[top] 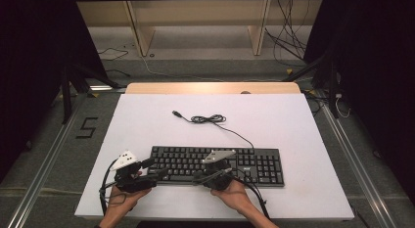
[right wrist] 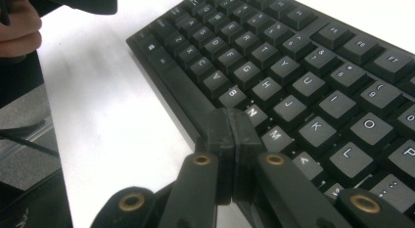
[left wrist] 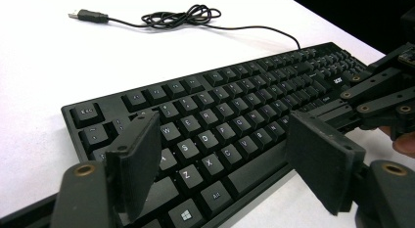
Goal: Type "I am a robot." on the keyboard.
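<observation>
High view
Keyboard: you have a flat black plastic full-size keyboard (top: 217,165) lying on the white rectangular table top (top: 147,120), near your edge of it.
Long axis: it runs left to right across the table, number pad at your right, front edge toward you.
Cable: its thin black cable (top: 210,119) leaves the back edge and lies in a loose coil farther up the table, with the USB plug pointing left.
Left tongs: your left gripper (top: 154,168) sits at the keyboard's front left corner, jaws aimed right over the lowest key rows.
Right tongs: your right gripper (top: 198,177) sits at the front edge about midway along, jaws aimed left; how wide they stand cannot be told from here.

Left gripper view
Keyboard: the black keyboard (left wrist: 230,120) stretches away to the upper right, white legends on matte keys, Esc key nearest the far left corner.
Left tongs: your left gripper (left wrist: 225,157) is spread wide, one black pad over the left-hand keys, the other past the front edge by the space bar; nothing is pinched.
Other tongs: your right gripper's black linkage (left wrist: 377,96) reaches in from the right over the front edge.

Right gripper view
Keyboard: the keys (right wrist: 303,57) run diagonally to the upper right.
Right tongs: your right gripper (right wrist: 230,135) has its jaws pressed together, pad against pad, nothing between them, tips just over the front edge beside the N key.
</observation>
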A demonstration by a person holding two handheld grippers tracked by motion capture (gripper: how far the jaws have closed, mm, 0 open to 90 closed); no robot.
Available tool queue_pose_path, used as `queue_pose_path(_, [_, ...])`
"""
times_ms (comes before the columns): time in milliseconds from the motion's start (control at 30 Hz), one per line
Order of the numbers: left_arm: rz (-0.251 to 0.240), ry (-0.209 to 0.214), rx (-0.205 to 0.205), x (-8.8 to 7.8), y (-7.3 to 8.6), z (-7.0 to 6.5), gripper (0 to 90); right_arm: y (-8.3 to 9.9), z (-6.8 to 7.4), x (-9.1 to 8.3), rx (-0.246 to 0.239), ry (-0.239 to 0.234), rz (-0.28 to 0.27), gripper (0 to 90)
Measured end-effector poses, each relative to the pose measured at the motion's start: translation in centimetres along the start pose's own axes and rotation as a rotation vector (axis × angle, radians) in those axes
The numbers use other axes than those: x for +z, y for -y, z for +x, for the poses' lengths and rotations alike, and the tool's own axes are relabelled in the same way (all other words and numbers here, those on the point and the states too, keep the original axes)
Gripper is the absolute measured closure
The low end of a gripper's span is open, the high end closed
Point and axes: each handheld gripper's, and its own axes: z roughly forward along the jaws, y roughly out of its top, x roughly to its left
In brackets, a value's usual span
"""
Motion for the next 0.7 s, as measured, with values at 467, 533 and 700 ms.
queue_pose_path(467, [0.001,0.002,-0.001,0.01,0.03,-0.12,29.0,0.13,-0.13,0.5,0.0,0.005,0.019,90.0])
queue_pose_path(533, [0.0,0.001,-0.003,0.01,0.03,-0.09,29.0,0.15,-0.12,0.53,-0.003,0.007,0.021,90.0])
queue_pose_path(700, [0.0,0.001,-0.002,0.03,0.04,-0.1,29.0,0.36,0.05,0.82,-0.012,0.011,0.031,90.0])
